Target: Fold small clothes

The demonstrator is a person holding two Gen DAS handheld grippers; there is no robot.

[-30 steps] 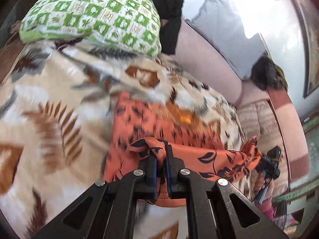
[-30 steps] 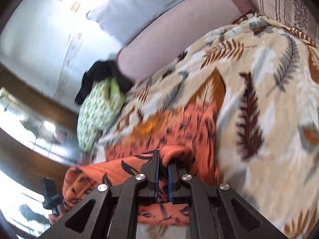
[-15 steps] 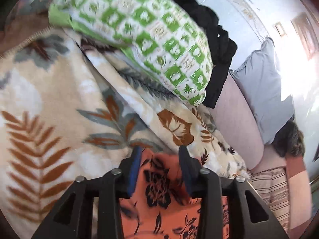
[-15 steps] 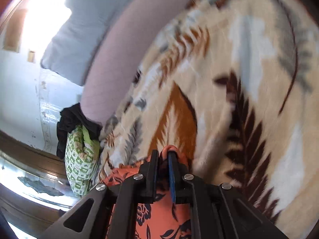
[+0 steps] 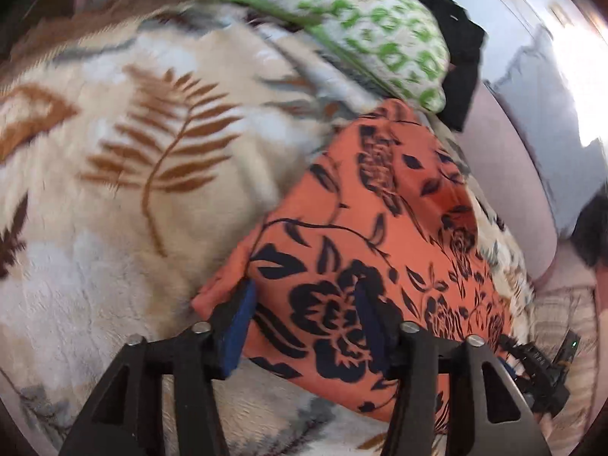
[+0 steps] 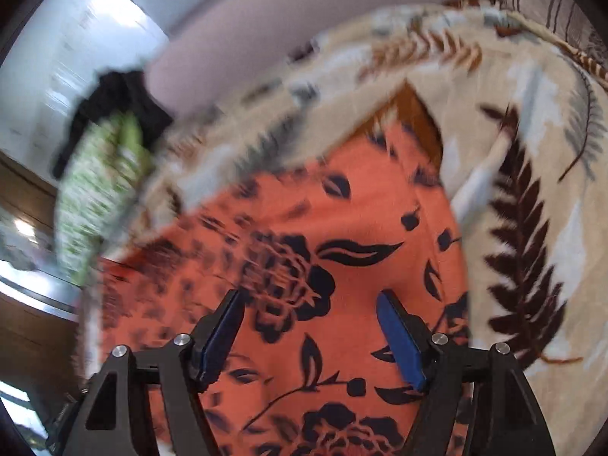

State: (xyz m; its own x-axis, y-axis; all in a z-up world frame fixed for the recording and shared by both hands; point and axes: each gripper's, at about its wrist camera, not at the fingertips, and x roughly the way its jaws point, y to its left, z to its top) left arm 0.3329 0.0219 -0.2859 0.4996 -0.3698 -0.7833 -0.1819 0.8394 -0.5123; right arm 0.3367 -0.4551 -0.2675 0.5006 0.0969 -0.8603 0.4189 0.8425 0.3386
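**Fold released, but not yet secure**

Both tools are seen with jaws parted. The left gripper [image 5: 304,319] has just been opening, its blue pads [image 5: 237,326] standing astride the cloth without pressing it; the right gripper [image 6: 313,336] has likewise just been opening, wider, with fabric below it but nothing pinched. The orange floral garment [image 5: 380,235] is laid on the leaf-print blanket [image 5: 133,197], its far tip close to the green patterned pillow [image 5: 364,26].

Trouble could be caused by a pad dragged across the cloth on withdrawal, by which the top layer would be pulled askew. The plush, uneven blanket is judged likely to let the fold slump or spring open.
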